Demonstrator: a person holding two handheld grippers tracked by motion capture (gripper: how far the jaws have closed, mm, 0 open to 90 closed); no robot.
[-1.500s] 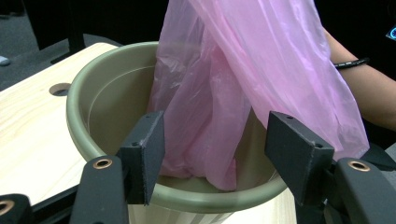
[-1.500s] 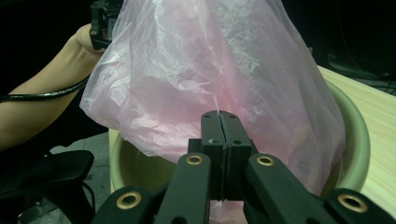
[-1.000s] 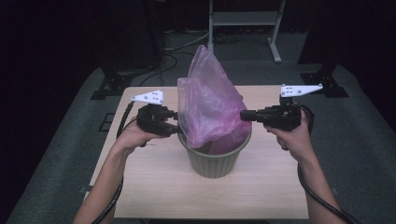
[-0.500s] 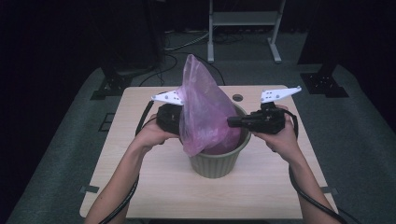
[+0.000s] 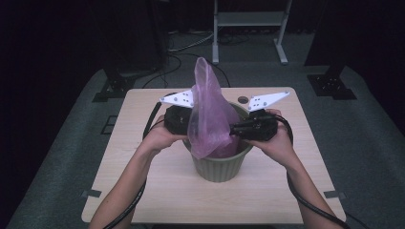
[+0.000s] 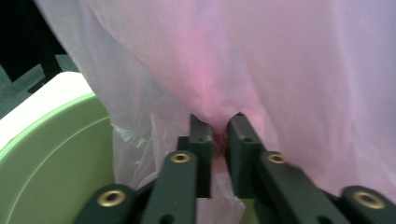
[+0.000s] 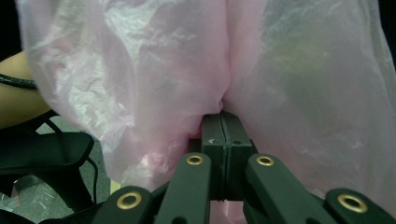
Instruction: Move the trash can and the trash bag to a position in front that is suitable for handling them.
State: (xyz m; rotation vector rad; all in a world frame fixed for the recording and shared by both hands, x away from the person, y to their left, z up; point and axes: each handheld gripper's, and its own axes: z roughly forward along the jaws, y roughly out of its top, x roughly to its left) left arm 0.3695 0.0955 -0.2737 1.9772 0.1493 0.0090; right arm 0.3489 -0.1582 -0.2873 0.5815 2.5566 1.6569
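Each tool (image 5: 188, 125) (image 5: 233, 129) is black, topped by a grey three-cornered plate with small holes. Brass-coloured rivets stud the linkages. Black cables trail past bare forearms.

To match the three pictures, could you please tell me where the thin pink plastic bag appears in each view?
High view: thin pink plastic bag at centre, rising from the green pot.
Left gripper view: bag across the top, above the jaws.
Right gripper view: bag across the frame.
Shared landmark: the bag's pinched folds.

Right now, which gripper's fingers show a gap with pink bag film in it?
The left gripper: pink bag film sits in a narrow gap between its fingers. The right gripper's fingers meet flush on the film.
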